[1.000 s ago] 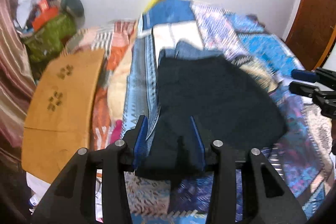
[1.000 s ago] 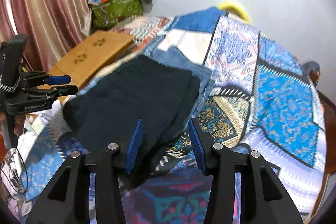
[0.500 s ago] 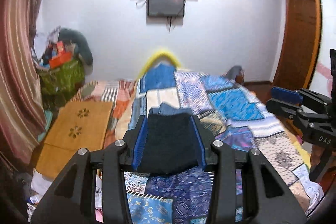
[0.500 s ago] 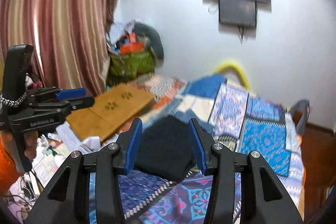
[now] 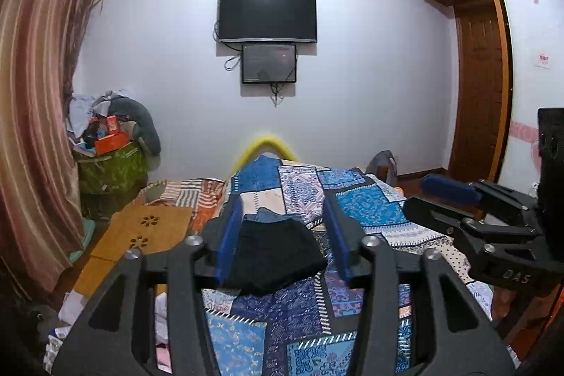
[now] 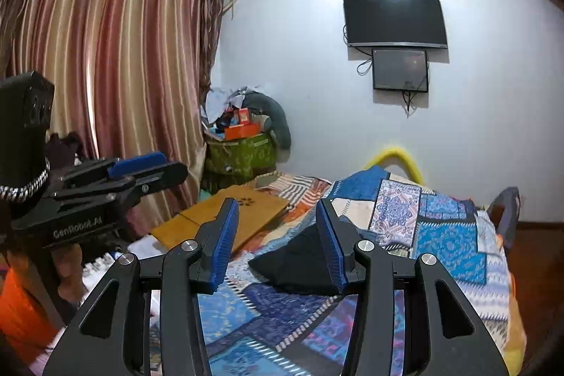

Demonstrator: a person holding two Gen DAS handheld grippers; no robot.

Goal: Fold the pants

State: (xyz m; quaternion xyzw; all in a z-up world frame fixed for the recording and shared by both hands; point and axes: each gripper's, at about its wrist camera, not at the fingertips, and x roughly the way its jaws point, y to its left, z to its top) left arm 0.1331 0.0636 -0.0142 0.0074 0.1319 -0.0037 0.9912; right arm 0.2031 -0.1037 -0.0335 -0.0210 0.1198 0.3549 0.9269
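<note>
Pants (image 5: 276,252) lie folded into a dark, compact bundle on the patchwork bed (image 5: 370,203), ahead of and below both grippers, with nothing holding them. Seen from the left wrist, the bundle sits squarely between the fingers of the left gripper (image 5: 282,242), so it lies straight ahead of that hand; its longer side seems to run along the bed toward the far wall, though the fisheye makes this hard to judge. From the right wrist the pants (image 6: 299,263) fall toward the inner finger of the right gripper (image 6: 278,242), so they lie ahead and a little to its right. Neither hand looks clearly nearer. Both grippers are raised well apart from the cloth and held roughly level, pointing down the bed toward the wall with the television (image 5: 268,16). Each has its fingers spread wide and empty. A folded blue garment (image 5: 269,215) shows just behind the pants. Judging by the tidy bundle, the folding looks finished.
</note>
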